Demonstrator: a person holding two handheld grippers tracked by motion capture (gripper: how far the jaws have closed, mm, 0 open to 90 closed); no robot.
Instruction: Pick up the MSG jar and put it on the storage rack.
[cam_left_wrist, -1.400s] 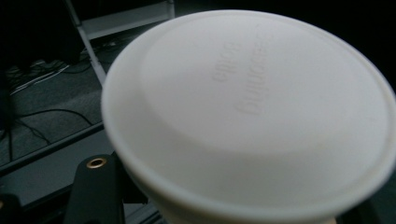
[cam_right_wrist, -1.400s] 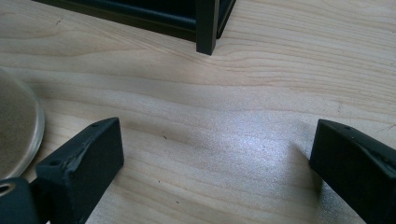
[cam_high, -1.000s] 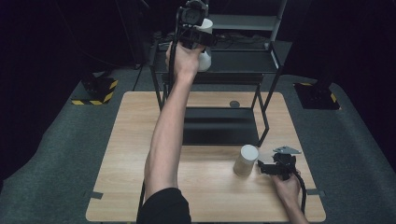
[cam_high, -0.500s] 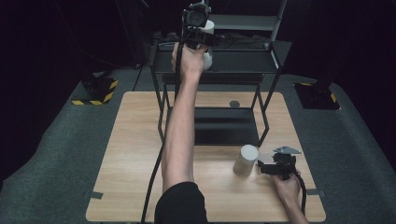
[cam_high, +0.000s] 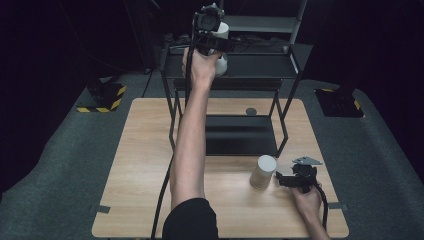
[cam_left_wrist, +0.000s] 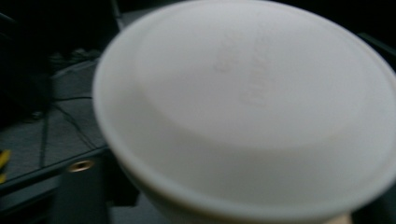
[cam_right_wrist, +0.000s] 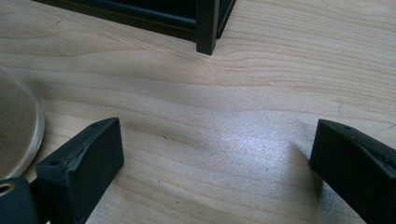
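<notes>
Overhead, wooden table (cam_high: 140, 165), dark room.

White cup (cam_high: 220, 47) sits at the rack's upper shelf (cam_high: 260, 65), far side; its round base (cam_left_wrist: 247, 107) is blurred, with faint embossed marks. A 2nd white cup (cam_high: 263, 171) stands inverted on the wooden table (cam_high: 145, 165).

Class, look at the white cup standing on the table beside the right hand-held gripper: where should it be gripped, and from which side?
Grip the white cup across its round mid-wall, approaching level from its right, where the open right hand-held gripper rests. It stands upright, so its sides are exposed.
</notes>
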